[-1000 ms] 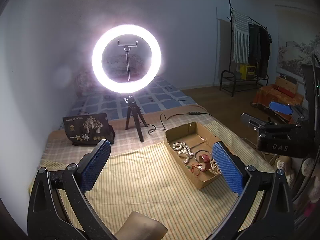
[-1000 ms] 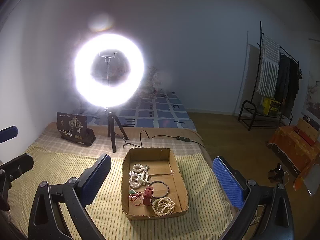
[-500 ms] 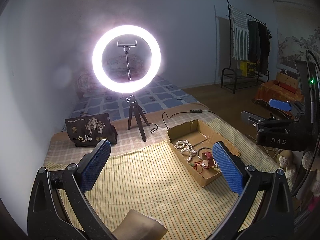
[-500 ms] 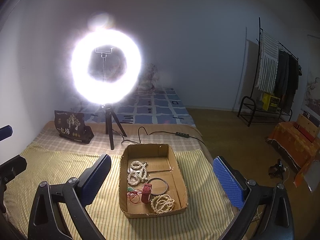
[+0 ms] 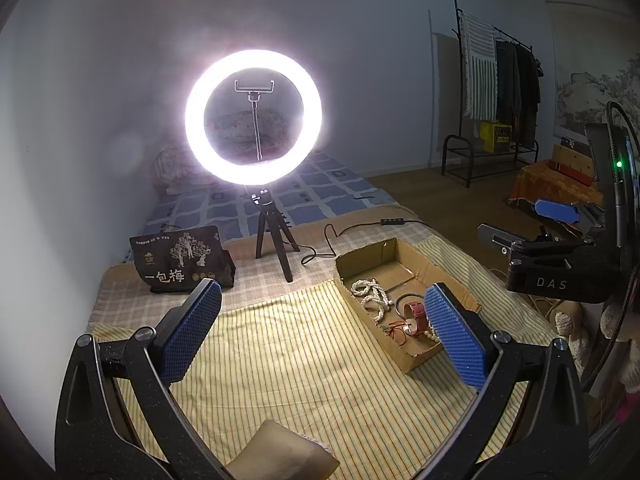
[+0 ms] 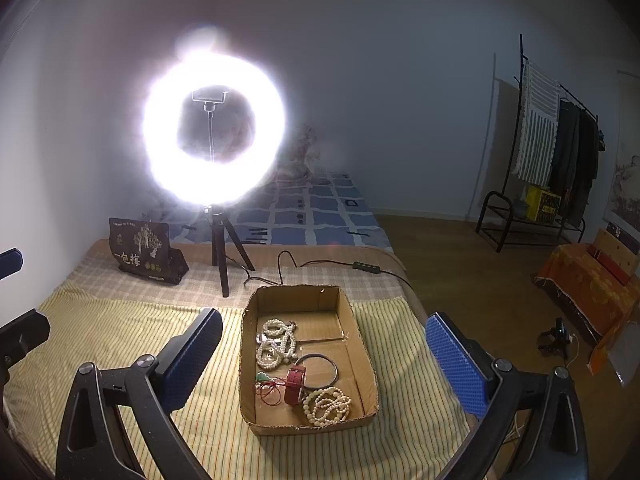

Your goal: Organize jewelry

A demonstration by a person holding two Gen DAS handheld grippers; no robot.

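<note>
A shallow cardboard tray (image 6: 248, 364) lies on the striped bed cover and holds white bead strands (image 6: 276, 344), a dark bangle (image 6: 320, 370), a red watch strap (image 6: 295, 385), a red cord with a green charm (image 6: 267, 384) and a cream bead bracelet (image 6: 326, 402). My right gripper (image 6: 324, 354) is open and empty, hovering above the tray. My left gripper (image 5: 322, 330) is open and empty over the cover, left of the tray (image 5: 360, 304). The right gripper also shows in the left wrist view (image 5: 532, 226), open.
A lit ring light on a tripod (image 6: 224, 264) stands behind the tray, its cable (image 6: 304, 266) trailing right. A dark printed bag (image 6: 146, 254) stands at the back left. A tan cushion (image 5: 276, 456) lies under the left gripper. The bed edge drops to wooden floor on the right.
Both grippers have drifted slightly closer to the tray, which sits a little larger and nearer in both views. Both stay open and empty.
</note>
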